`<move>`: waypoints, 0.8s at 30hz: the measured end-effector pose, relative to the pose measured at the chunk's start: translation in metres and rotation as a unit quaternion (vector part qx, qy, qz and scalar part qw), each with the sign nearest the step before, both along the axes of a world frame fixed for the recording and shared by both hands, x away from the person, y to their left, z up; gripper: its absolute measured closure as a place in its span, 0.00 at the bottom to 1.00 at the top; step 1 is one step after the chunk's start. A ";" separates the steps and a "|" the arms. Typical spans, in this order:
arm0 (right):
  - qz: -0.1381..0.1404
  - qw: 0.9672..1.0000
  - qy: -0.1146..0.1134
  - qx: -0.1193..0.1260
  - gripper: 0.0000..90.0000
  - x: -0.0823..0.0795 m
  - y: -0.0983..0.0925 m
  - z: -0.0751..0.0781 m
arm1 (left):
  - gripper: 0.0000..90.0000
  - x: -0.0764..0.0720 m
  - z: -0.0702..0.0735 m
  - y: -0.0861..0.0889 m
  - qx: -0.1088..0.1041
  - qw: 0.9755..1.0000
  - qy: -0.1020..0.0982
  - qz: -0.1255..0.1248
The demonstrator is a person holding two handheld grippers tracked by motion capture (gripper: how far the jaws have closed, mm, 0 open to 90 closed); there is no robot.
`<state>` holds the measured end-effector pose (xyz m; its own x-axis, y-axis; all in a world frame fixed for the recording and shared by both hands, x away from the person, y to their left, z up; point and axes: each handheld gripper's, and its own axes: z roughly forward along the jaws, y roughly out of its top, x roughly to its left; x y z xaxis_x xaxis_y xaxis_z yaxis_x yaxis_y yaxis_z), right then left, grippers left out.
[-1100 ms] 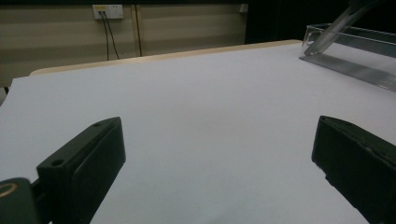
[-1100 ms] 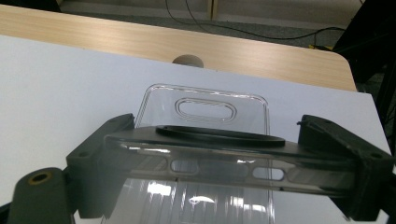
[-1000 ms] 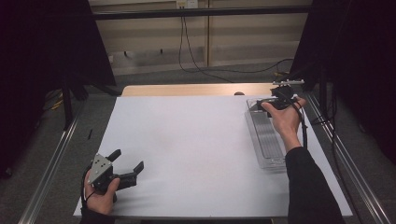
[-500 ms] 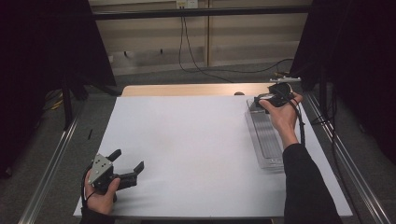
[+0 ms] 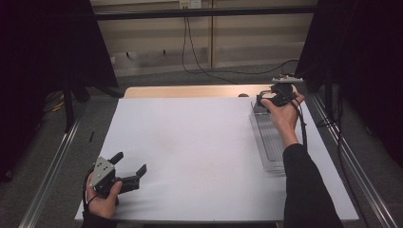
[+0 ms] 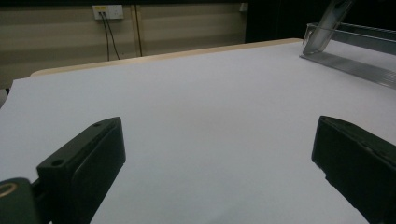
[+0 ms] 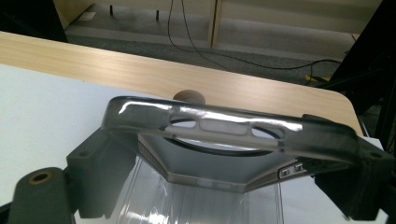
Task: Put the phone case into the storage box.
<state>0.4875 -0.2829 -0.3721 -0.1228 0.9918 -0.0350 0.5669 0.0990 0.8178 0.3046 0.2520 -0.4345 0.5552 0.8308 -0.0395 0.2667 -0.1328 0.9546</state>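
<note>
Over tray [image 5: 271, 147] far end: R gripper [image 5: 272, 98] clamps phone case [image 7: 233, 126], lifted | L gripper [image 5: 124, 168] jaws open, idle | placing left, goal unclear

Dim rm, beige wall [image 5: 157, 42], cables [image 5: 190, 47]

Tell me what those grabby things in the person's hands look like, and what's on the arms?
The left gripper is black, with two flat blocky jaws and a grey three-cornered plate with small dark dots on top. A round brass-coloured fitting sits beside one jaw. The right gripper is black too, and a black cable trails back from it along the arm. The right arm wears a long dark sleeve.
</note>
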 end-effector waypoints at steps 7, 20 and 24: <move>0.004 1.000 -0.013 0.004 0.14 0.004 -0.001 -0.002 | 0.04 -0.002 0.002 -0.001 -0.007 1.000 -0.011 0.002; 0.010 0.999 -0.030 0.007 0.14 0.009 -0.003 -0.005 | 0.04 -0.002 0.002 -0.001 -0.007 1.000 -0.008 0.002; 0.009 0.999 -0.031 0.005 0.13 0.011 -0.002 -0.005 | 0.04 -0.002 0.002 -0.001 -0.006 1.000 -0.008 0.001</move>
